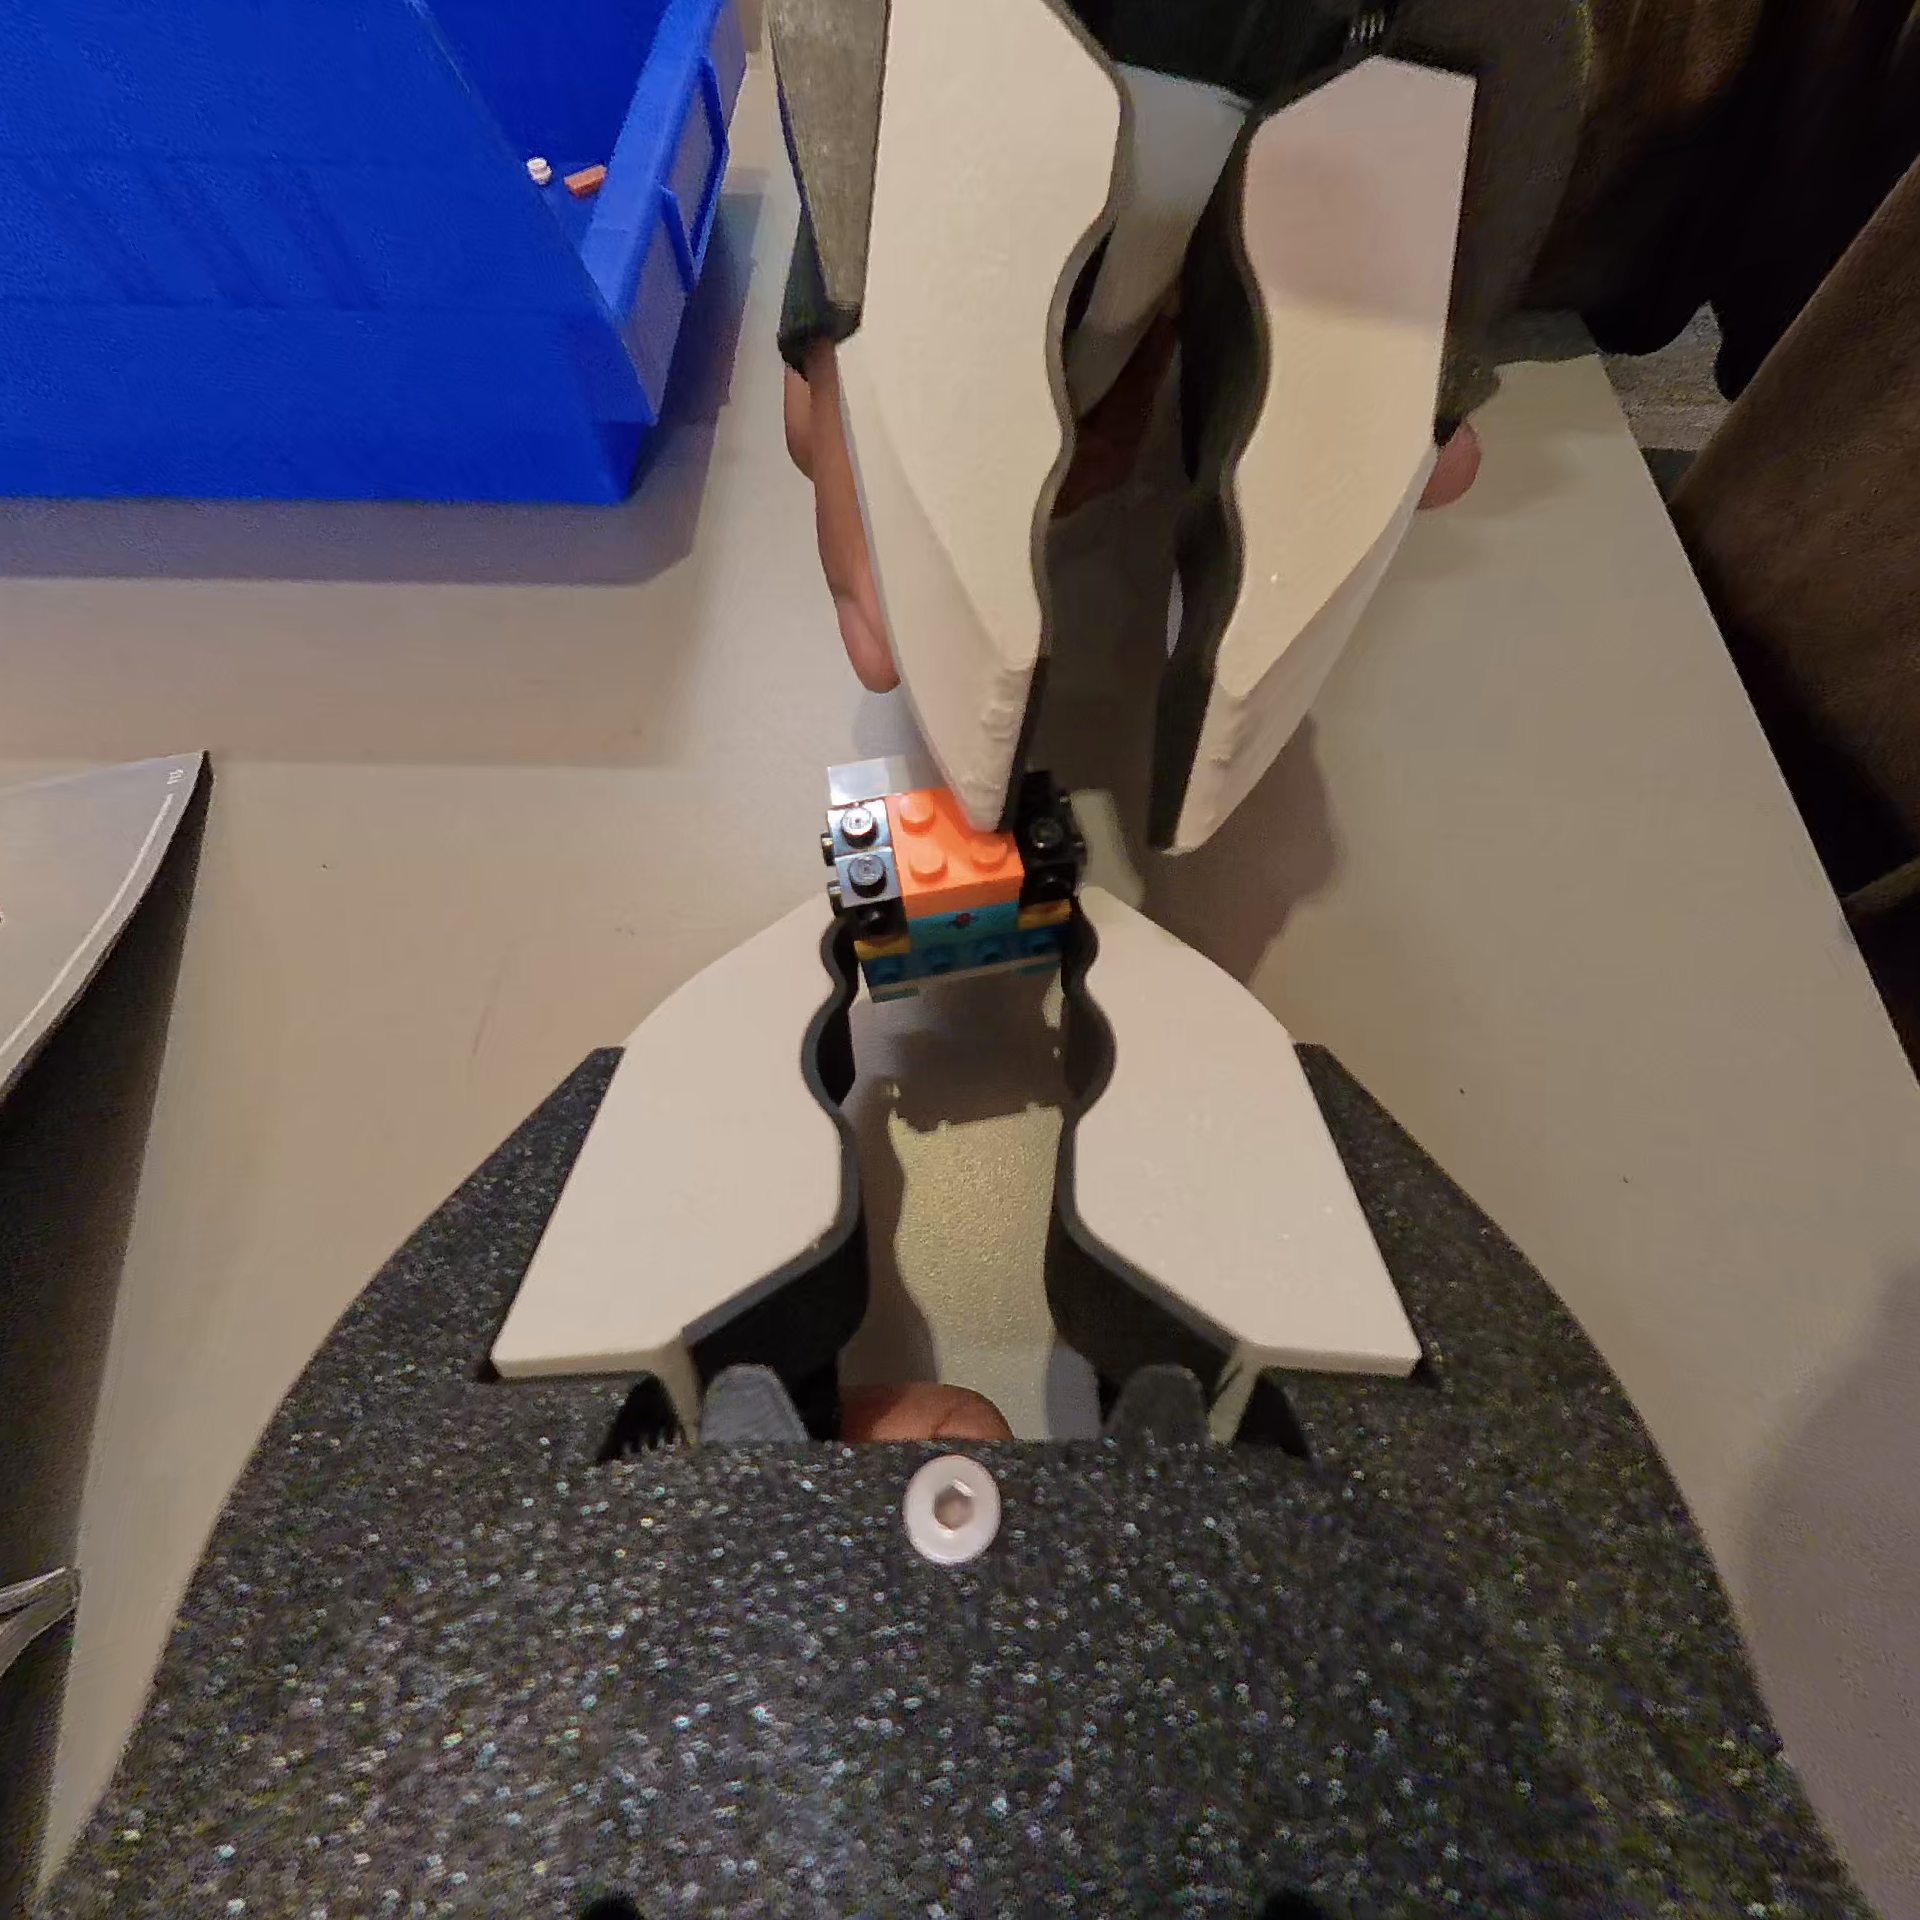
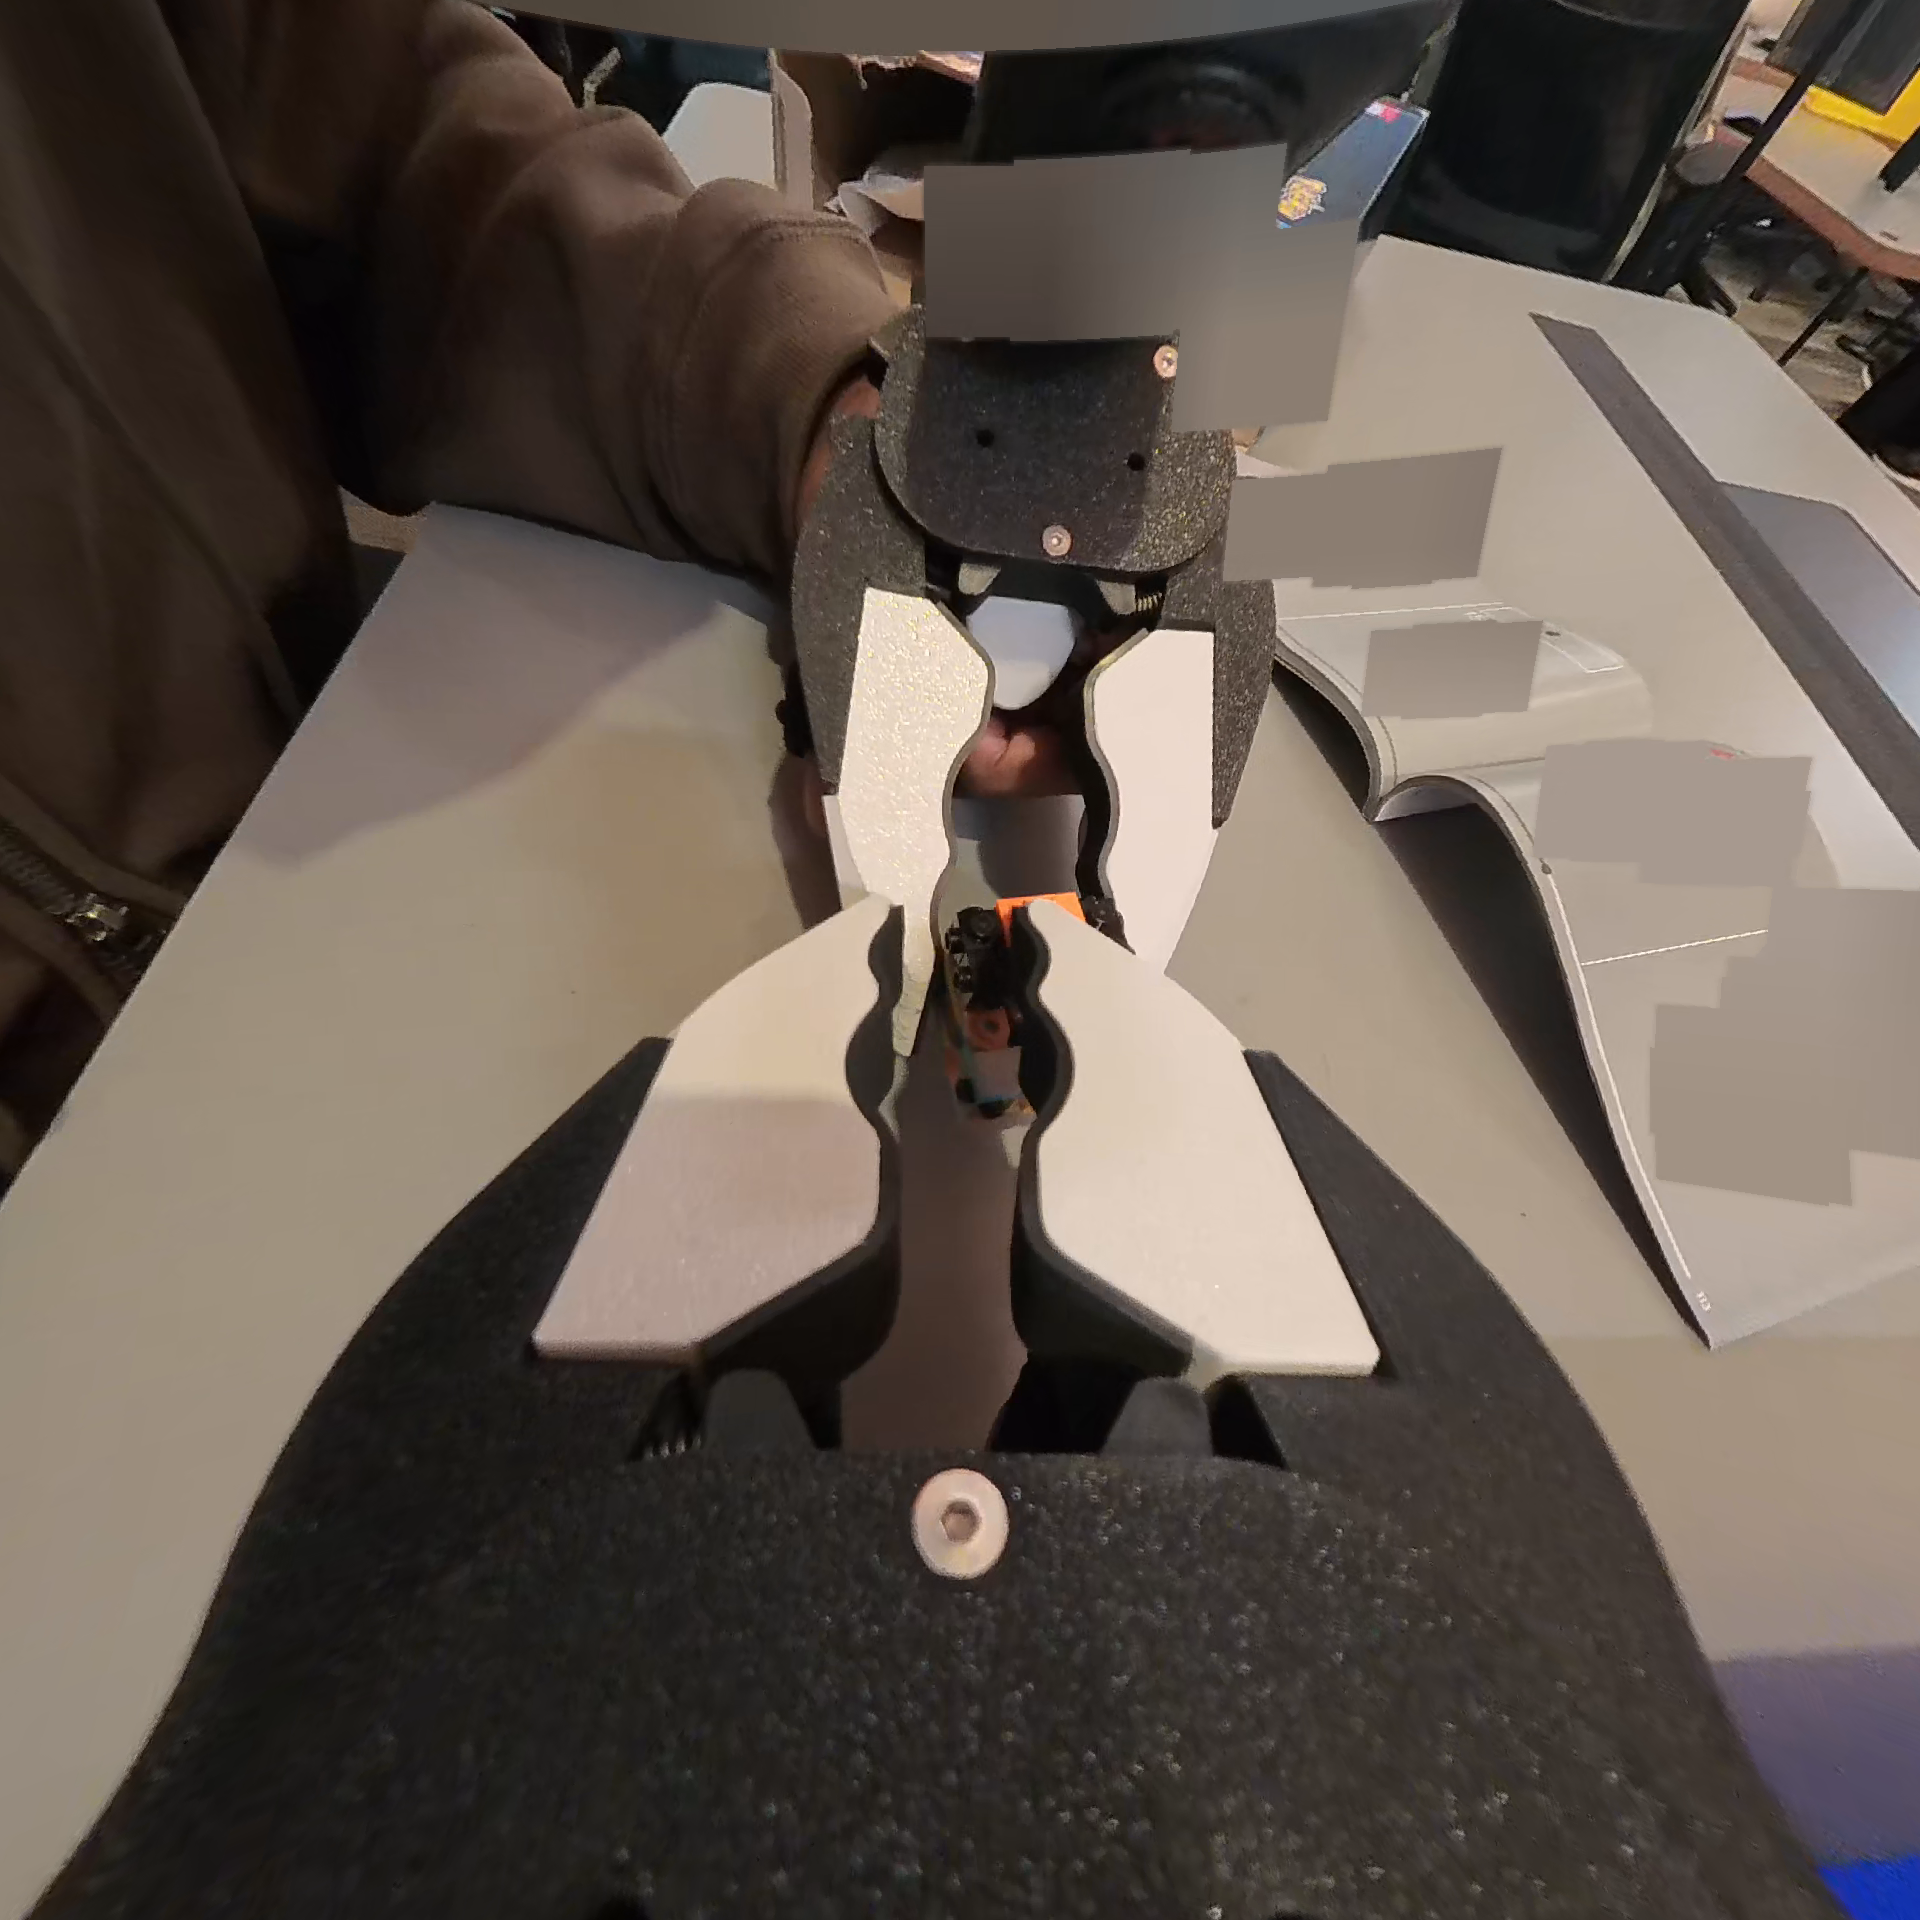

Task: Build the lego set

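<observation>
Centrally, lego build (image 1: pixel 951 894) between left gripper (image 1: pixel 961 940) jaws.

Glossy plastic lego model (image 1: pixel 940 894); matt, smooth table (image 1: pixel 416 987); blue plastic bin (image 1: pixel 312 260) (slightly shiny); left gripper (image 1: pixel 961 940) body rough, speckled black.

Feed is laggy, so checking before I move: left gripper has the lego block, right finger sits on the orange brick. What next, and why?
Probably press the right gripper straight down. One of its fingertips already rests on the orange brick atop the lego assembly, which the left gripper clamps above the table, so seating looks unfinished.
</observation>
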The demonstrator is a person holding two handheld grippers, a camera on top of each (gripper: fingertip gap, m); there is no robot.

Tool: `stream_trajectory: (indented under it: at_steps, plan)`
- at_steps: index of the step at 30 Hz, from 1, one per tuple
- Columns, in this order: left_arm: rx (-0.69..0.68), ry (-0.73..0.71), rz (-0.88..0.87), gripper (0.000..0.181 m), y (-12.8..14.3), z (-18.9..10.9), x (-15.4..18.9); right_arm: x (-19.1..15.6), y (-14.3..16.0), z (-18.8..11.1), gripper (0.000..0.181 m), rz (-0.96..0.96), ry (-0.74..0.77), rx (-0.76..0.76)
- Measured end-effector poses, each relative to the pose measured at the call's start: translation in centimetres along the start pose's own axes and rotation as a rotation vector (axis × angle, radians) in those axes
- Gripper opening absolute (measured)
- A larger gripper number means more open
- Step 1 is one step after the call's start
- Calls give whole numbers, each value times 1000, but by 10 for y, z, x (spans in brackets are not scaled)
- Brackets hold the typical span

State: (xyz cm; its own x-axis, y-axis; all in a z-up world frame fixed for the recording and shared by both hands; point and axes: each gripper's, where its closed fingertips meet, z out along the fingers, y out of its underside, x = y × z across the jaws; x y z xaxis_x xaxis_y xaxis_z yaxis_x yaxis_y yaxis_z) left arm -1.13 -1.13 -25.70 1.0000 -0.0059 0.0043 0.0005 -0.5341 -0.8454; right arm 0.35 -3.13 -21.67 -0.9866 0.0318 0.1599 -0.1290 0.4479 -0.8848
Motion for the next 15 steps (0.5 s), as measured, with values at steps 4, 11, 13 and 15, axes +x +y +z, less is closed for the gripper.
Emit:
stream_trajectory:
  at_steps: [4, 11, 13, 15]
  plan:
    - [-1, 2, -1, 38, 0, 0, 0, 0, -1, -1, 19, -7, 0, 5]
    - [-3, 3, 1, 38, 0, 0, 1, 3, -8, -3, 26, -43, 23, 57]
    - [-2, 5, 3, 38, 0, 1, 1, 3, -8, -2, 28, -52, 20, 60]
    - [-1, 6, 6, 38, -1, 1, 2, 2, -4, 1, 30, -65, 20, 44]
